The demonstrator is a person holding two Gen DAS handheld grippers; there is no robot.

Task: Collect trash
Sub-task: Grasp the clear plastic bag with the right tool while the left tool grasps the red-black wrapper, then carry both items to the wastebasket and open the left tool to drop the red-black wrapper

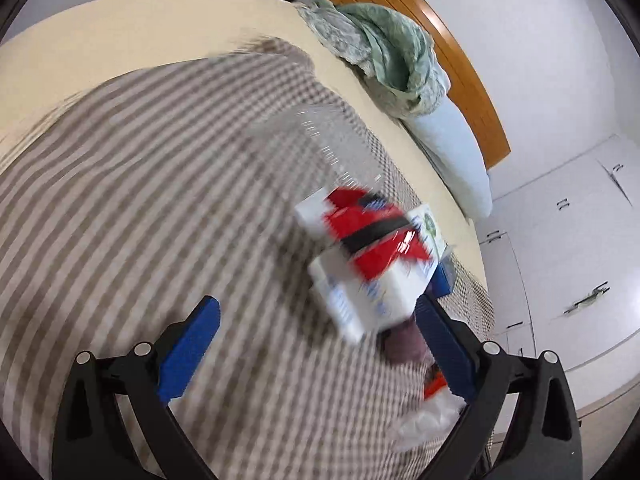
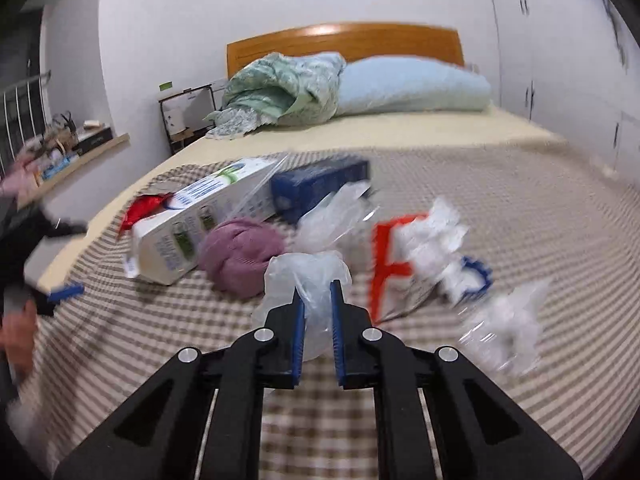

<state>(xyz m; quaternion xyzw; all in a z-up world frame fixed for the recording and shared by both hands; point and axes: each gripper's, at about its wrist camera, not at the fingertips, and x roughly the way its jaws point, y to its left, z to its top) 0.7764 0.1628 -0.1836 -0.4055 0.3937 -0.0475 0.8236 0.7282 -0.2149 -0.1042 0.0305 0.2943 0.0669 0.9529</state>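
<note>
Where the checked blanket [image 2: 460, 184] covers the bed [image 2: 400, 128], the trash lies in a loose heap: a crumpled clear bag [image 2: 308, 276], a white carton [image 2: 200, 216] on its side, a blue box [image 2: 320, 184] behind it, a purple ball [image 2: 240, 256] of fabric between carton and bag, and to the right a white wrapper [image 2: 436, 244] with red and blue print and more clear plastic [image 2: 504, 320]. The right claw [image 2: 318, 288] has its fingers nearly closed, pinching the clear bag between the blue pads. In the left wrist view the left claw [image 1: 318, 304] is spread wide and holds nothing; the blurred carton [image 1: 360, 280], with red plastic [image 1: 368, 232] across it, sits just beside its right finger. Farther off, a green quilt [image 2: 280, 88] and pale blue pillow [image 2: 412, 84] rest against the wooden headboard [image 2: 344, 38].
</note>
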